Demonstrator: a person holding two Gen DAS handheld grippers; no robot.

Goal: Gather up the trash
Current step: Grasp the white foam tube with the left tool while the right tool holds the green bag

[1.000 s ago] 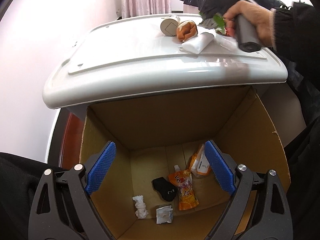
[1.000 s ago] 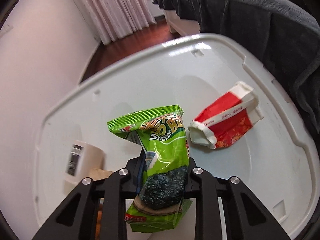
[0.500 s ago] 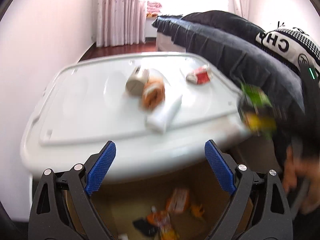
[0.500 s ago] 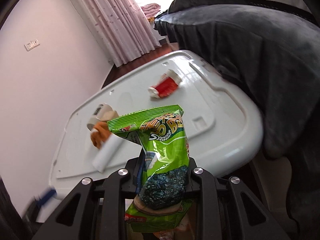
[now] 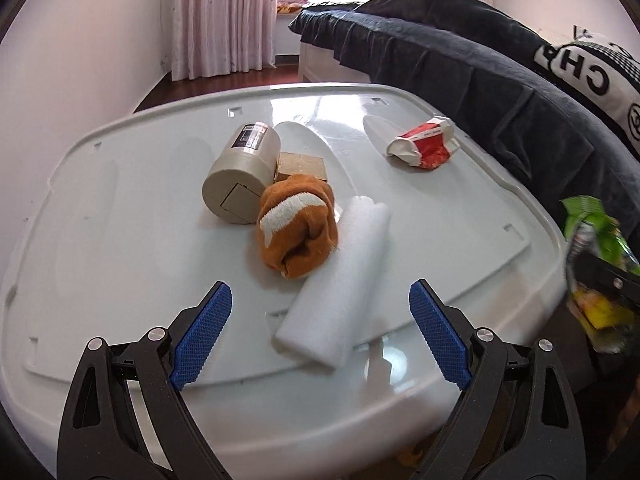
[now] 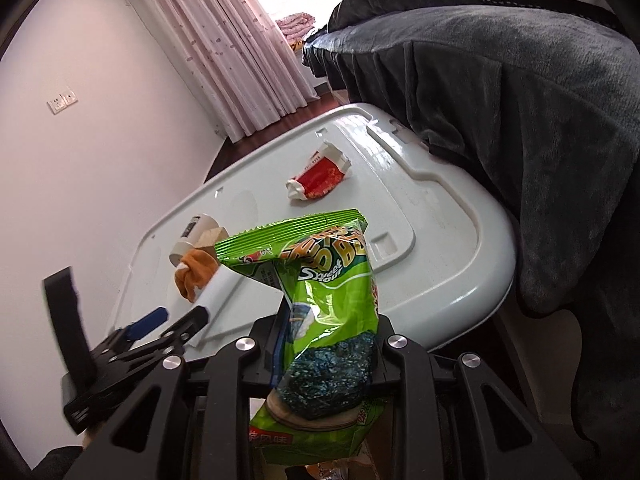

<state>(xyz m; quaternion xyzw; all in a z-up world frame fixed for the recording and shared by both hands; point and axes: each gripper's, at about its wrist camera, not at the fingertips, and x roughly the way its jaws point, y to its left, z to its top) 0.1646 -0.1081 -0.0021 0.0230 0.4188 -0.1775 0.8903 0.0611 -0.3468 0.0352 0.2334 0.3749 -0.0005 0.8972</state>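
Observation:
My right gripper point(image 6: 320, 344) is shut on a green snack bag point(image 6: 320, 300) and holds it off the near right edge of the white lid point(image 6: 440, 248); the bag also shows in the left wrist view point(image 5: 596, 236). My left gripper point(image 5: 320, 332) is open and empty, just above the lid's near edge, with a white foam roll point(image 5: 340, 280) lying between its fingers. On the lid lie an orange sock point(image 5: 298, 224), a beige tape roll point(image 5: 242, 172), a small cardboard piece point(image 5: 300, 164) and a red and white wrapper point(image 5: 424, 142).
A dark blanket on a bed point(image 5: 500, 80) runs along the lid's right side. A pink wall point(image 6: 80, 160) stands to the left, with curtains point(image 5: 224, 16) at the back. The cardboard box is hidden below the lid.
My left gripper rose from over the cardboard box to over the lid, facing the foam roll. My right gripper carried the green bag back off the lid to its near right edge.

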